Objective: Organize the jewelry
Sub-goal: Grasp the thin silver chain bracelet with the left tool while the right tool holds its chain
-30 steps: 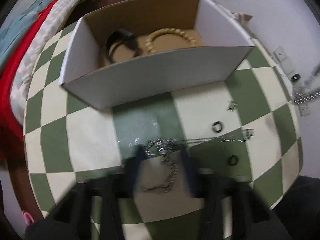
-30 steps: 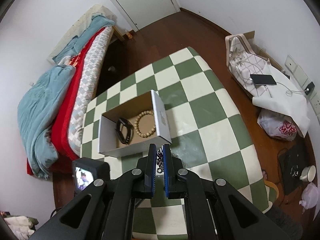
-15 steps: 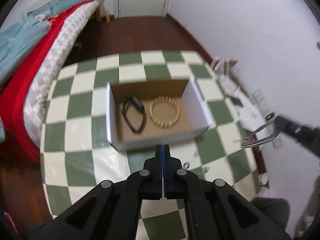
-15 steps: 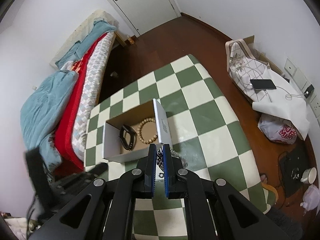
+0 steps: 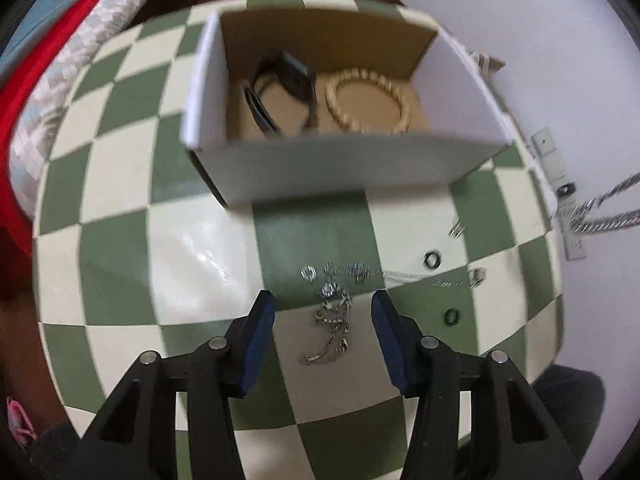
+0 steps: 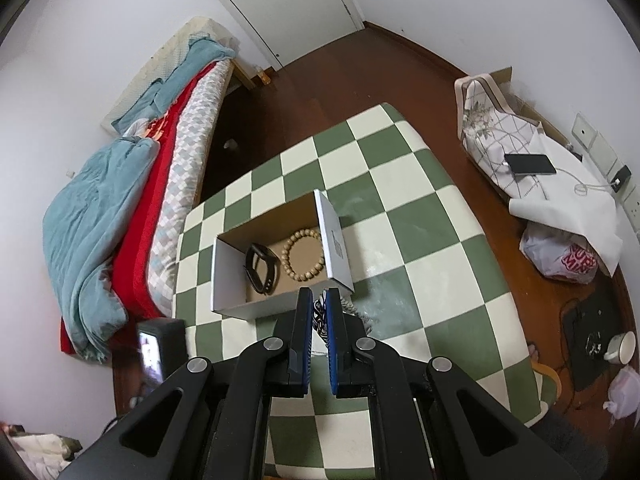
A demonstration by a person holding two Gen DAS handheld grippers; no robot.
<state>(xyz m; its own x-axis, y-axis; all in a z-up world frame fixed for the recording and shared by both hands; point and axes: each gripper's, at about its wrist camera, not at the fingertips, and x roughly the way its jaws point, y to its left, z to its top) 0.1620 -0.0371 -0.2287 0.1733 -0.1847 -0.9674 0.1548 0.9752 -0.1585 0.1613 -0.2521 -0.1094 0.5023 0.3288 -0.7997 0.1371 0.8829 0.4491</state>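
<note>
A blue blanket (image 6: 92, 216) lies on the bed (image 6: 188, 152) beside the checkered table (image 6: 420, 216).

One open cardboard box (image 5: 344, 168) on the checkered tabletop (image 5: 120, 248); inside it, one black wristband (image 5: 286, 92) and one wooden bead bracelet (image 5: 368, 100); outside it, two small dark rings (image 5: 433, 260) (image 5: 451, 316); one tangled silver chain (image 5: 332, 320); two tongs (image 5: 322, 316) (image 6: 319, 312).

A silver chain (image 5: 331, 320) is lying tangled on the checkered table (image 5: 120, 264), two dark rings (image 5: 433, 259) sitting nearby. A black band (image 5: 280, 92) and beaded bracelet (image 5: 368, 100) are resting inside the open box (image 5: 340, 168).
</note>
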